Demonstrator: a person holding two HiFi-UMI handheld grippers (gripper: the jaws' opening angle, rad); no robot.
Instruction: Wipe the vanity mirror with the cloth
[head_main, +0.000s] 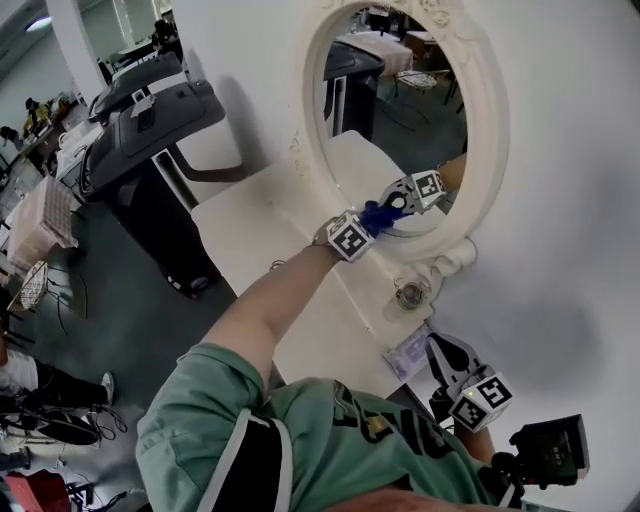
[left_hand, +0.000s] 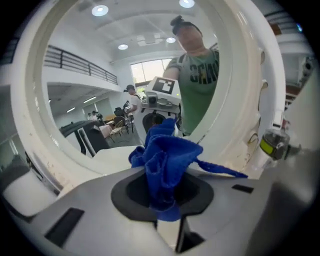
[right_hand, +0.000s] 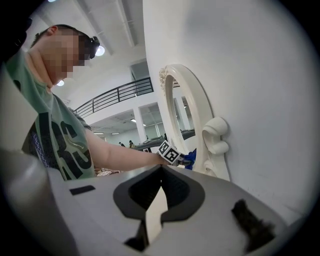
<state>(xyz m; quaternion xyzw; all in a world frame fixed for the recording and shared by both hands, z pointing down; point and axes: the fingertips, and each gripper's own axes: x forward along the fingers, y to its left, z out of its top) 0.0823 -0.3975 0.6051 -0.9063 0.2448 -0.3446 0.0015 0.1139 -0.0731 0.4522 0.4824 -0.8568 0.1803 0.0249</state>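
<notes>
Left gripper (head_main: 372, 220), fingers clamped on the blue cloth (left_hand: 167, 155), appears to wipe the vanity mirror (head_main: 395, 110) at its lower edge; upper glass likely next. Right gripper (right_hand: 157, 195) fingers closed, empty.

Bright, even indoor light throughout. Round ceiling lamps (left_hand: 100, 10) glare as reflections in the oval white-framed vanity mirror (left_hand: 75, 100). Both gripper views bulge strongly, with black vignetted corners and a soft, unfocused close foreground. Head view is sharper, with faint shadows on the plain white wall (head_main: 560, 150).
</notes>
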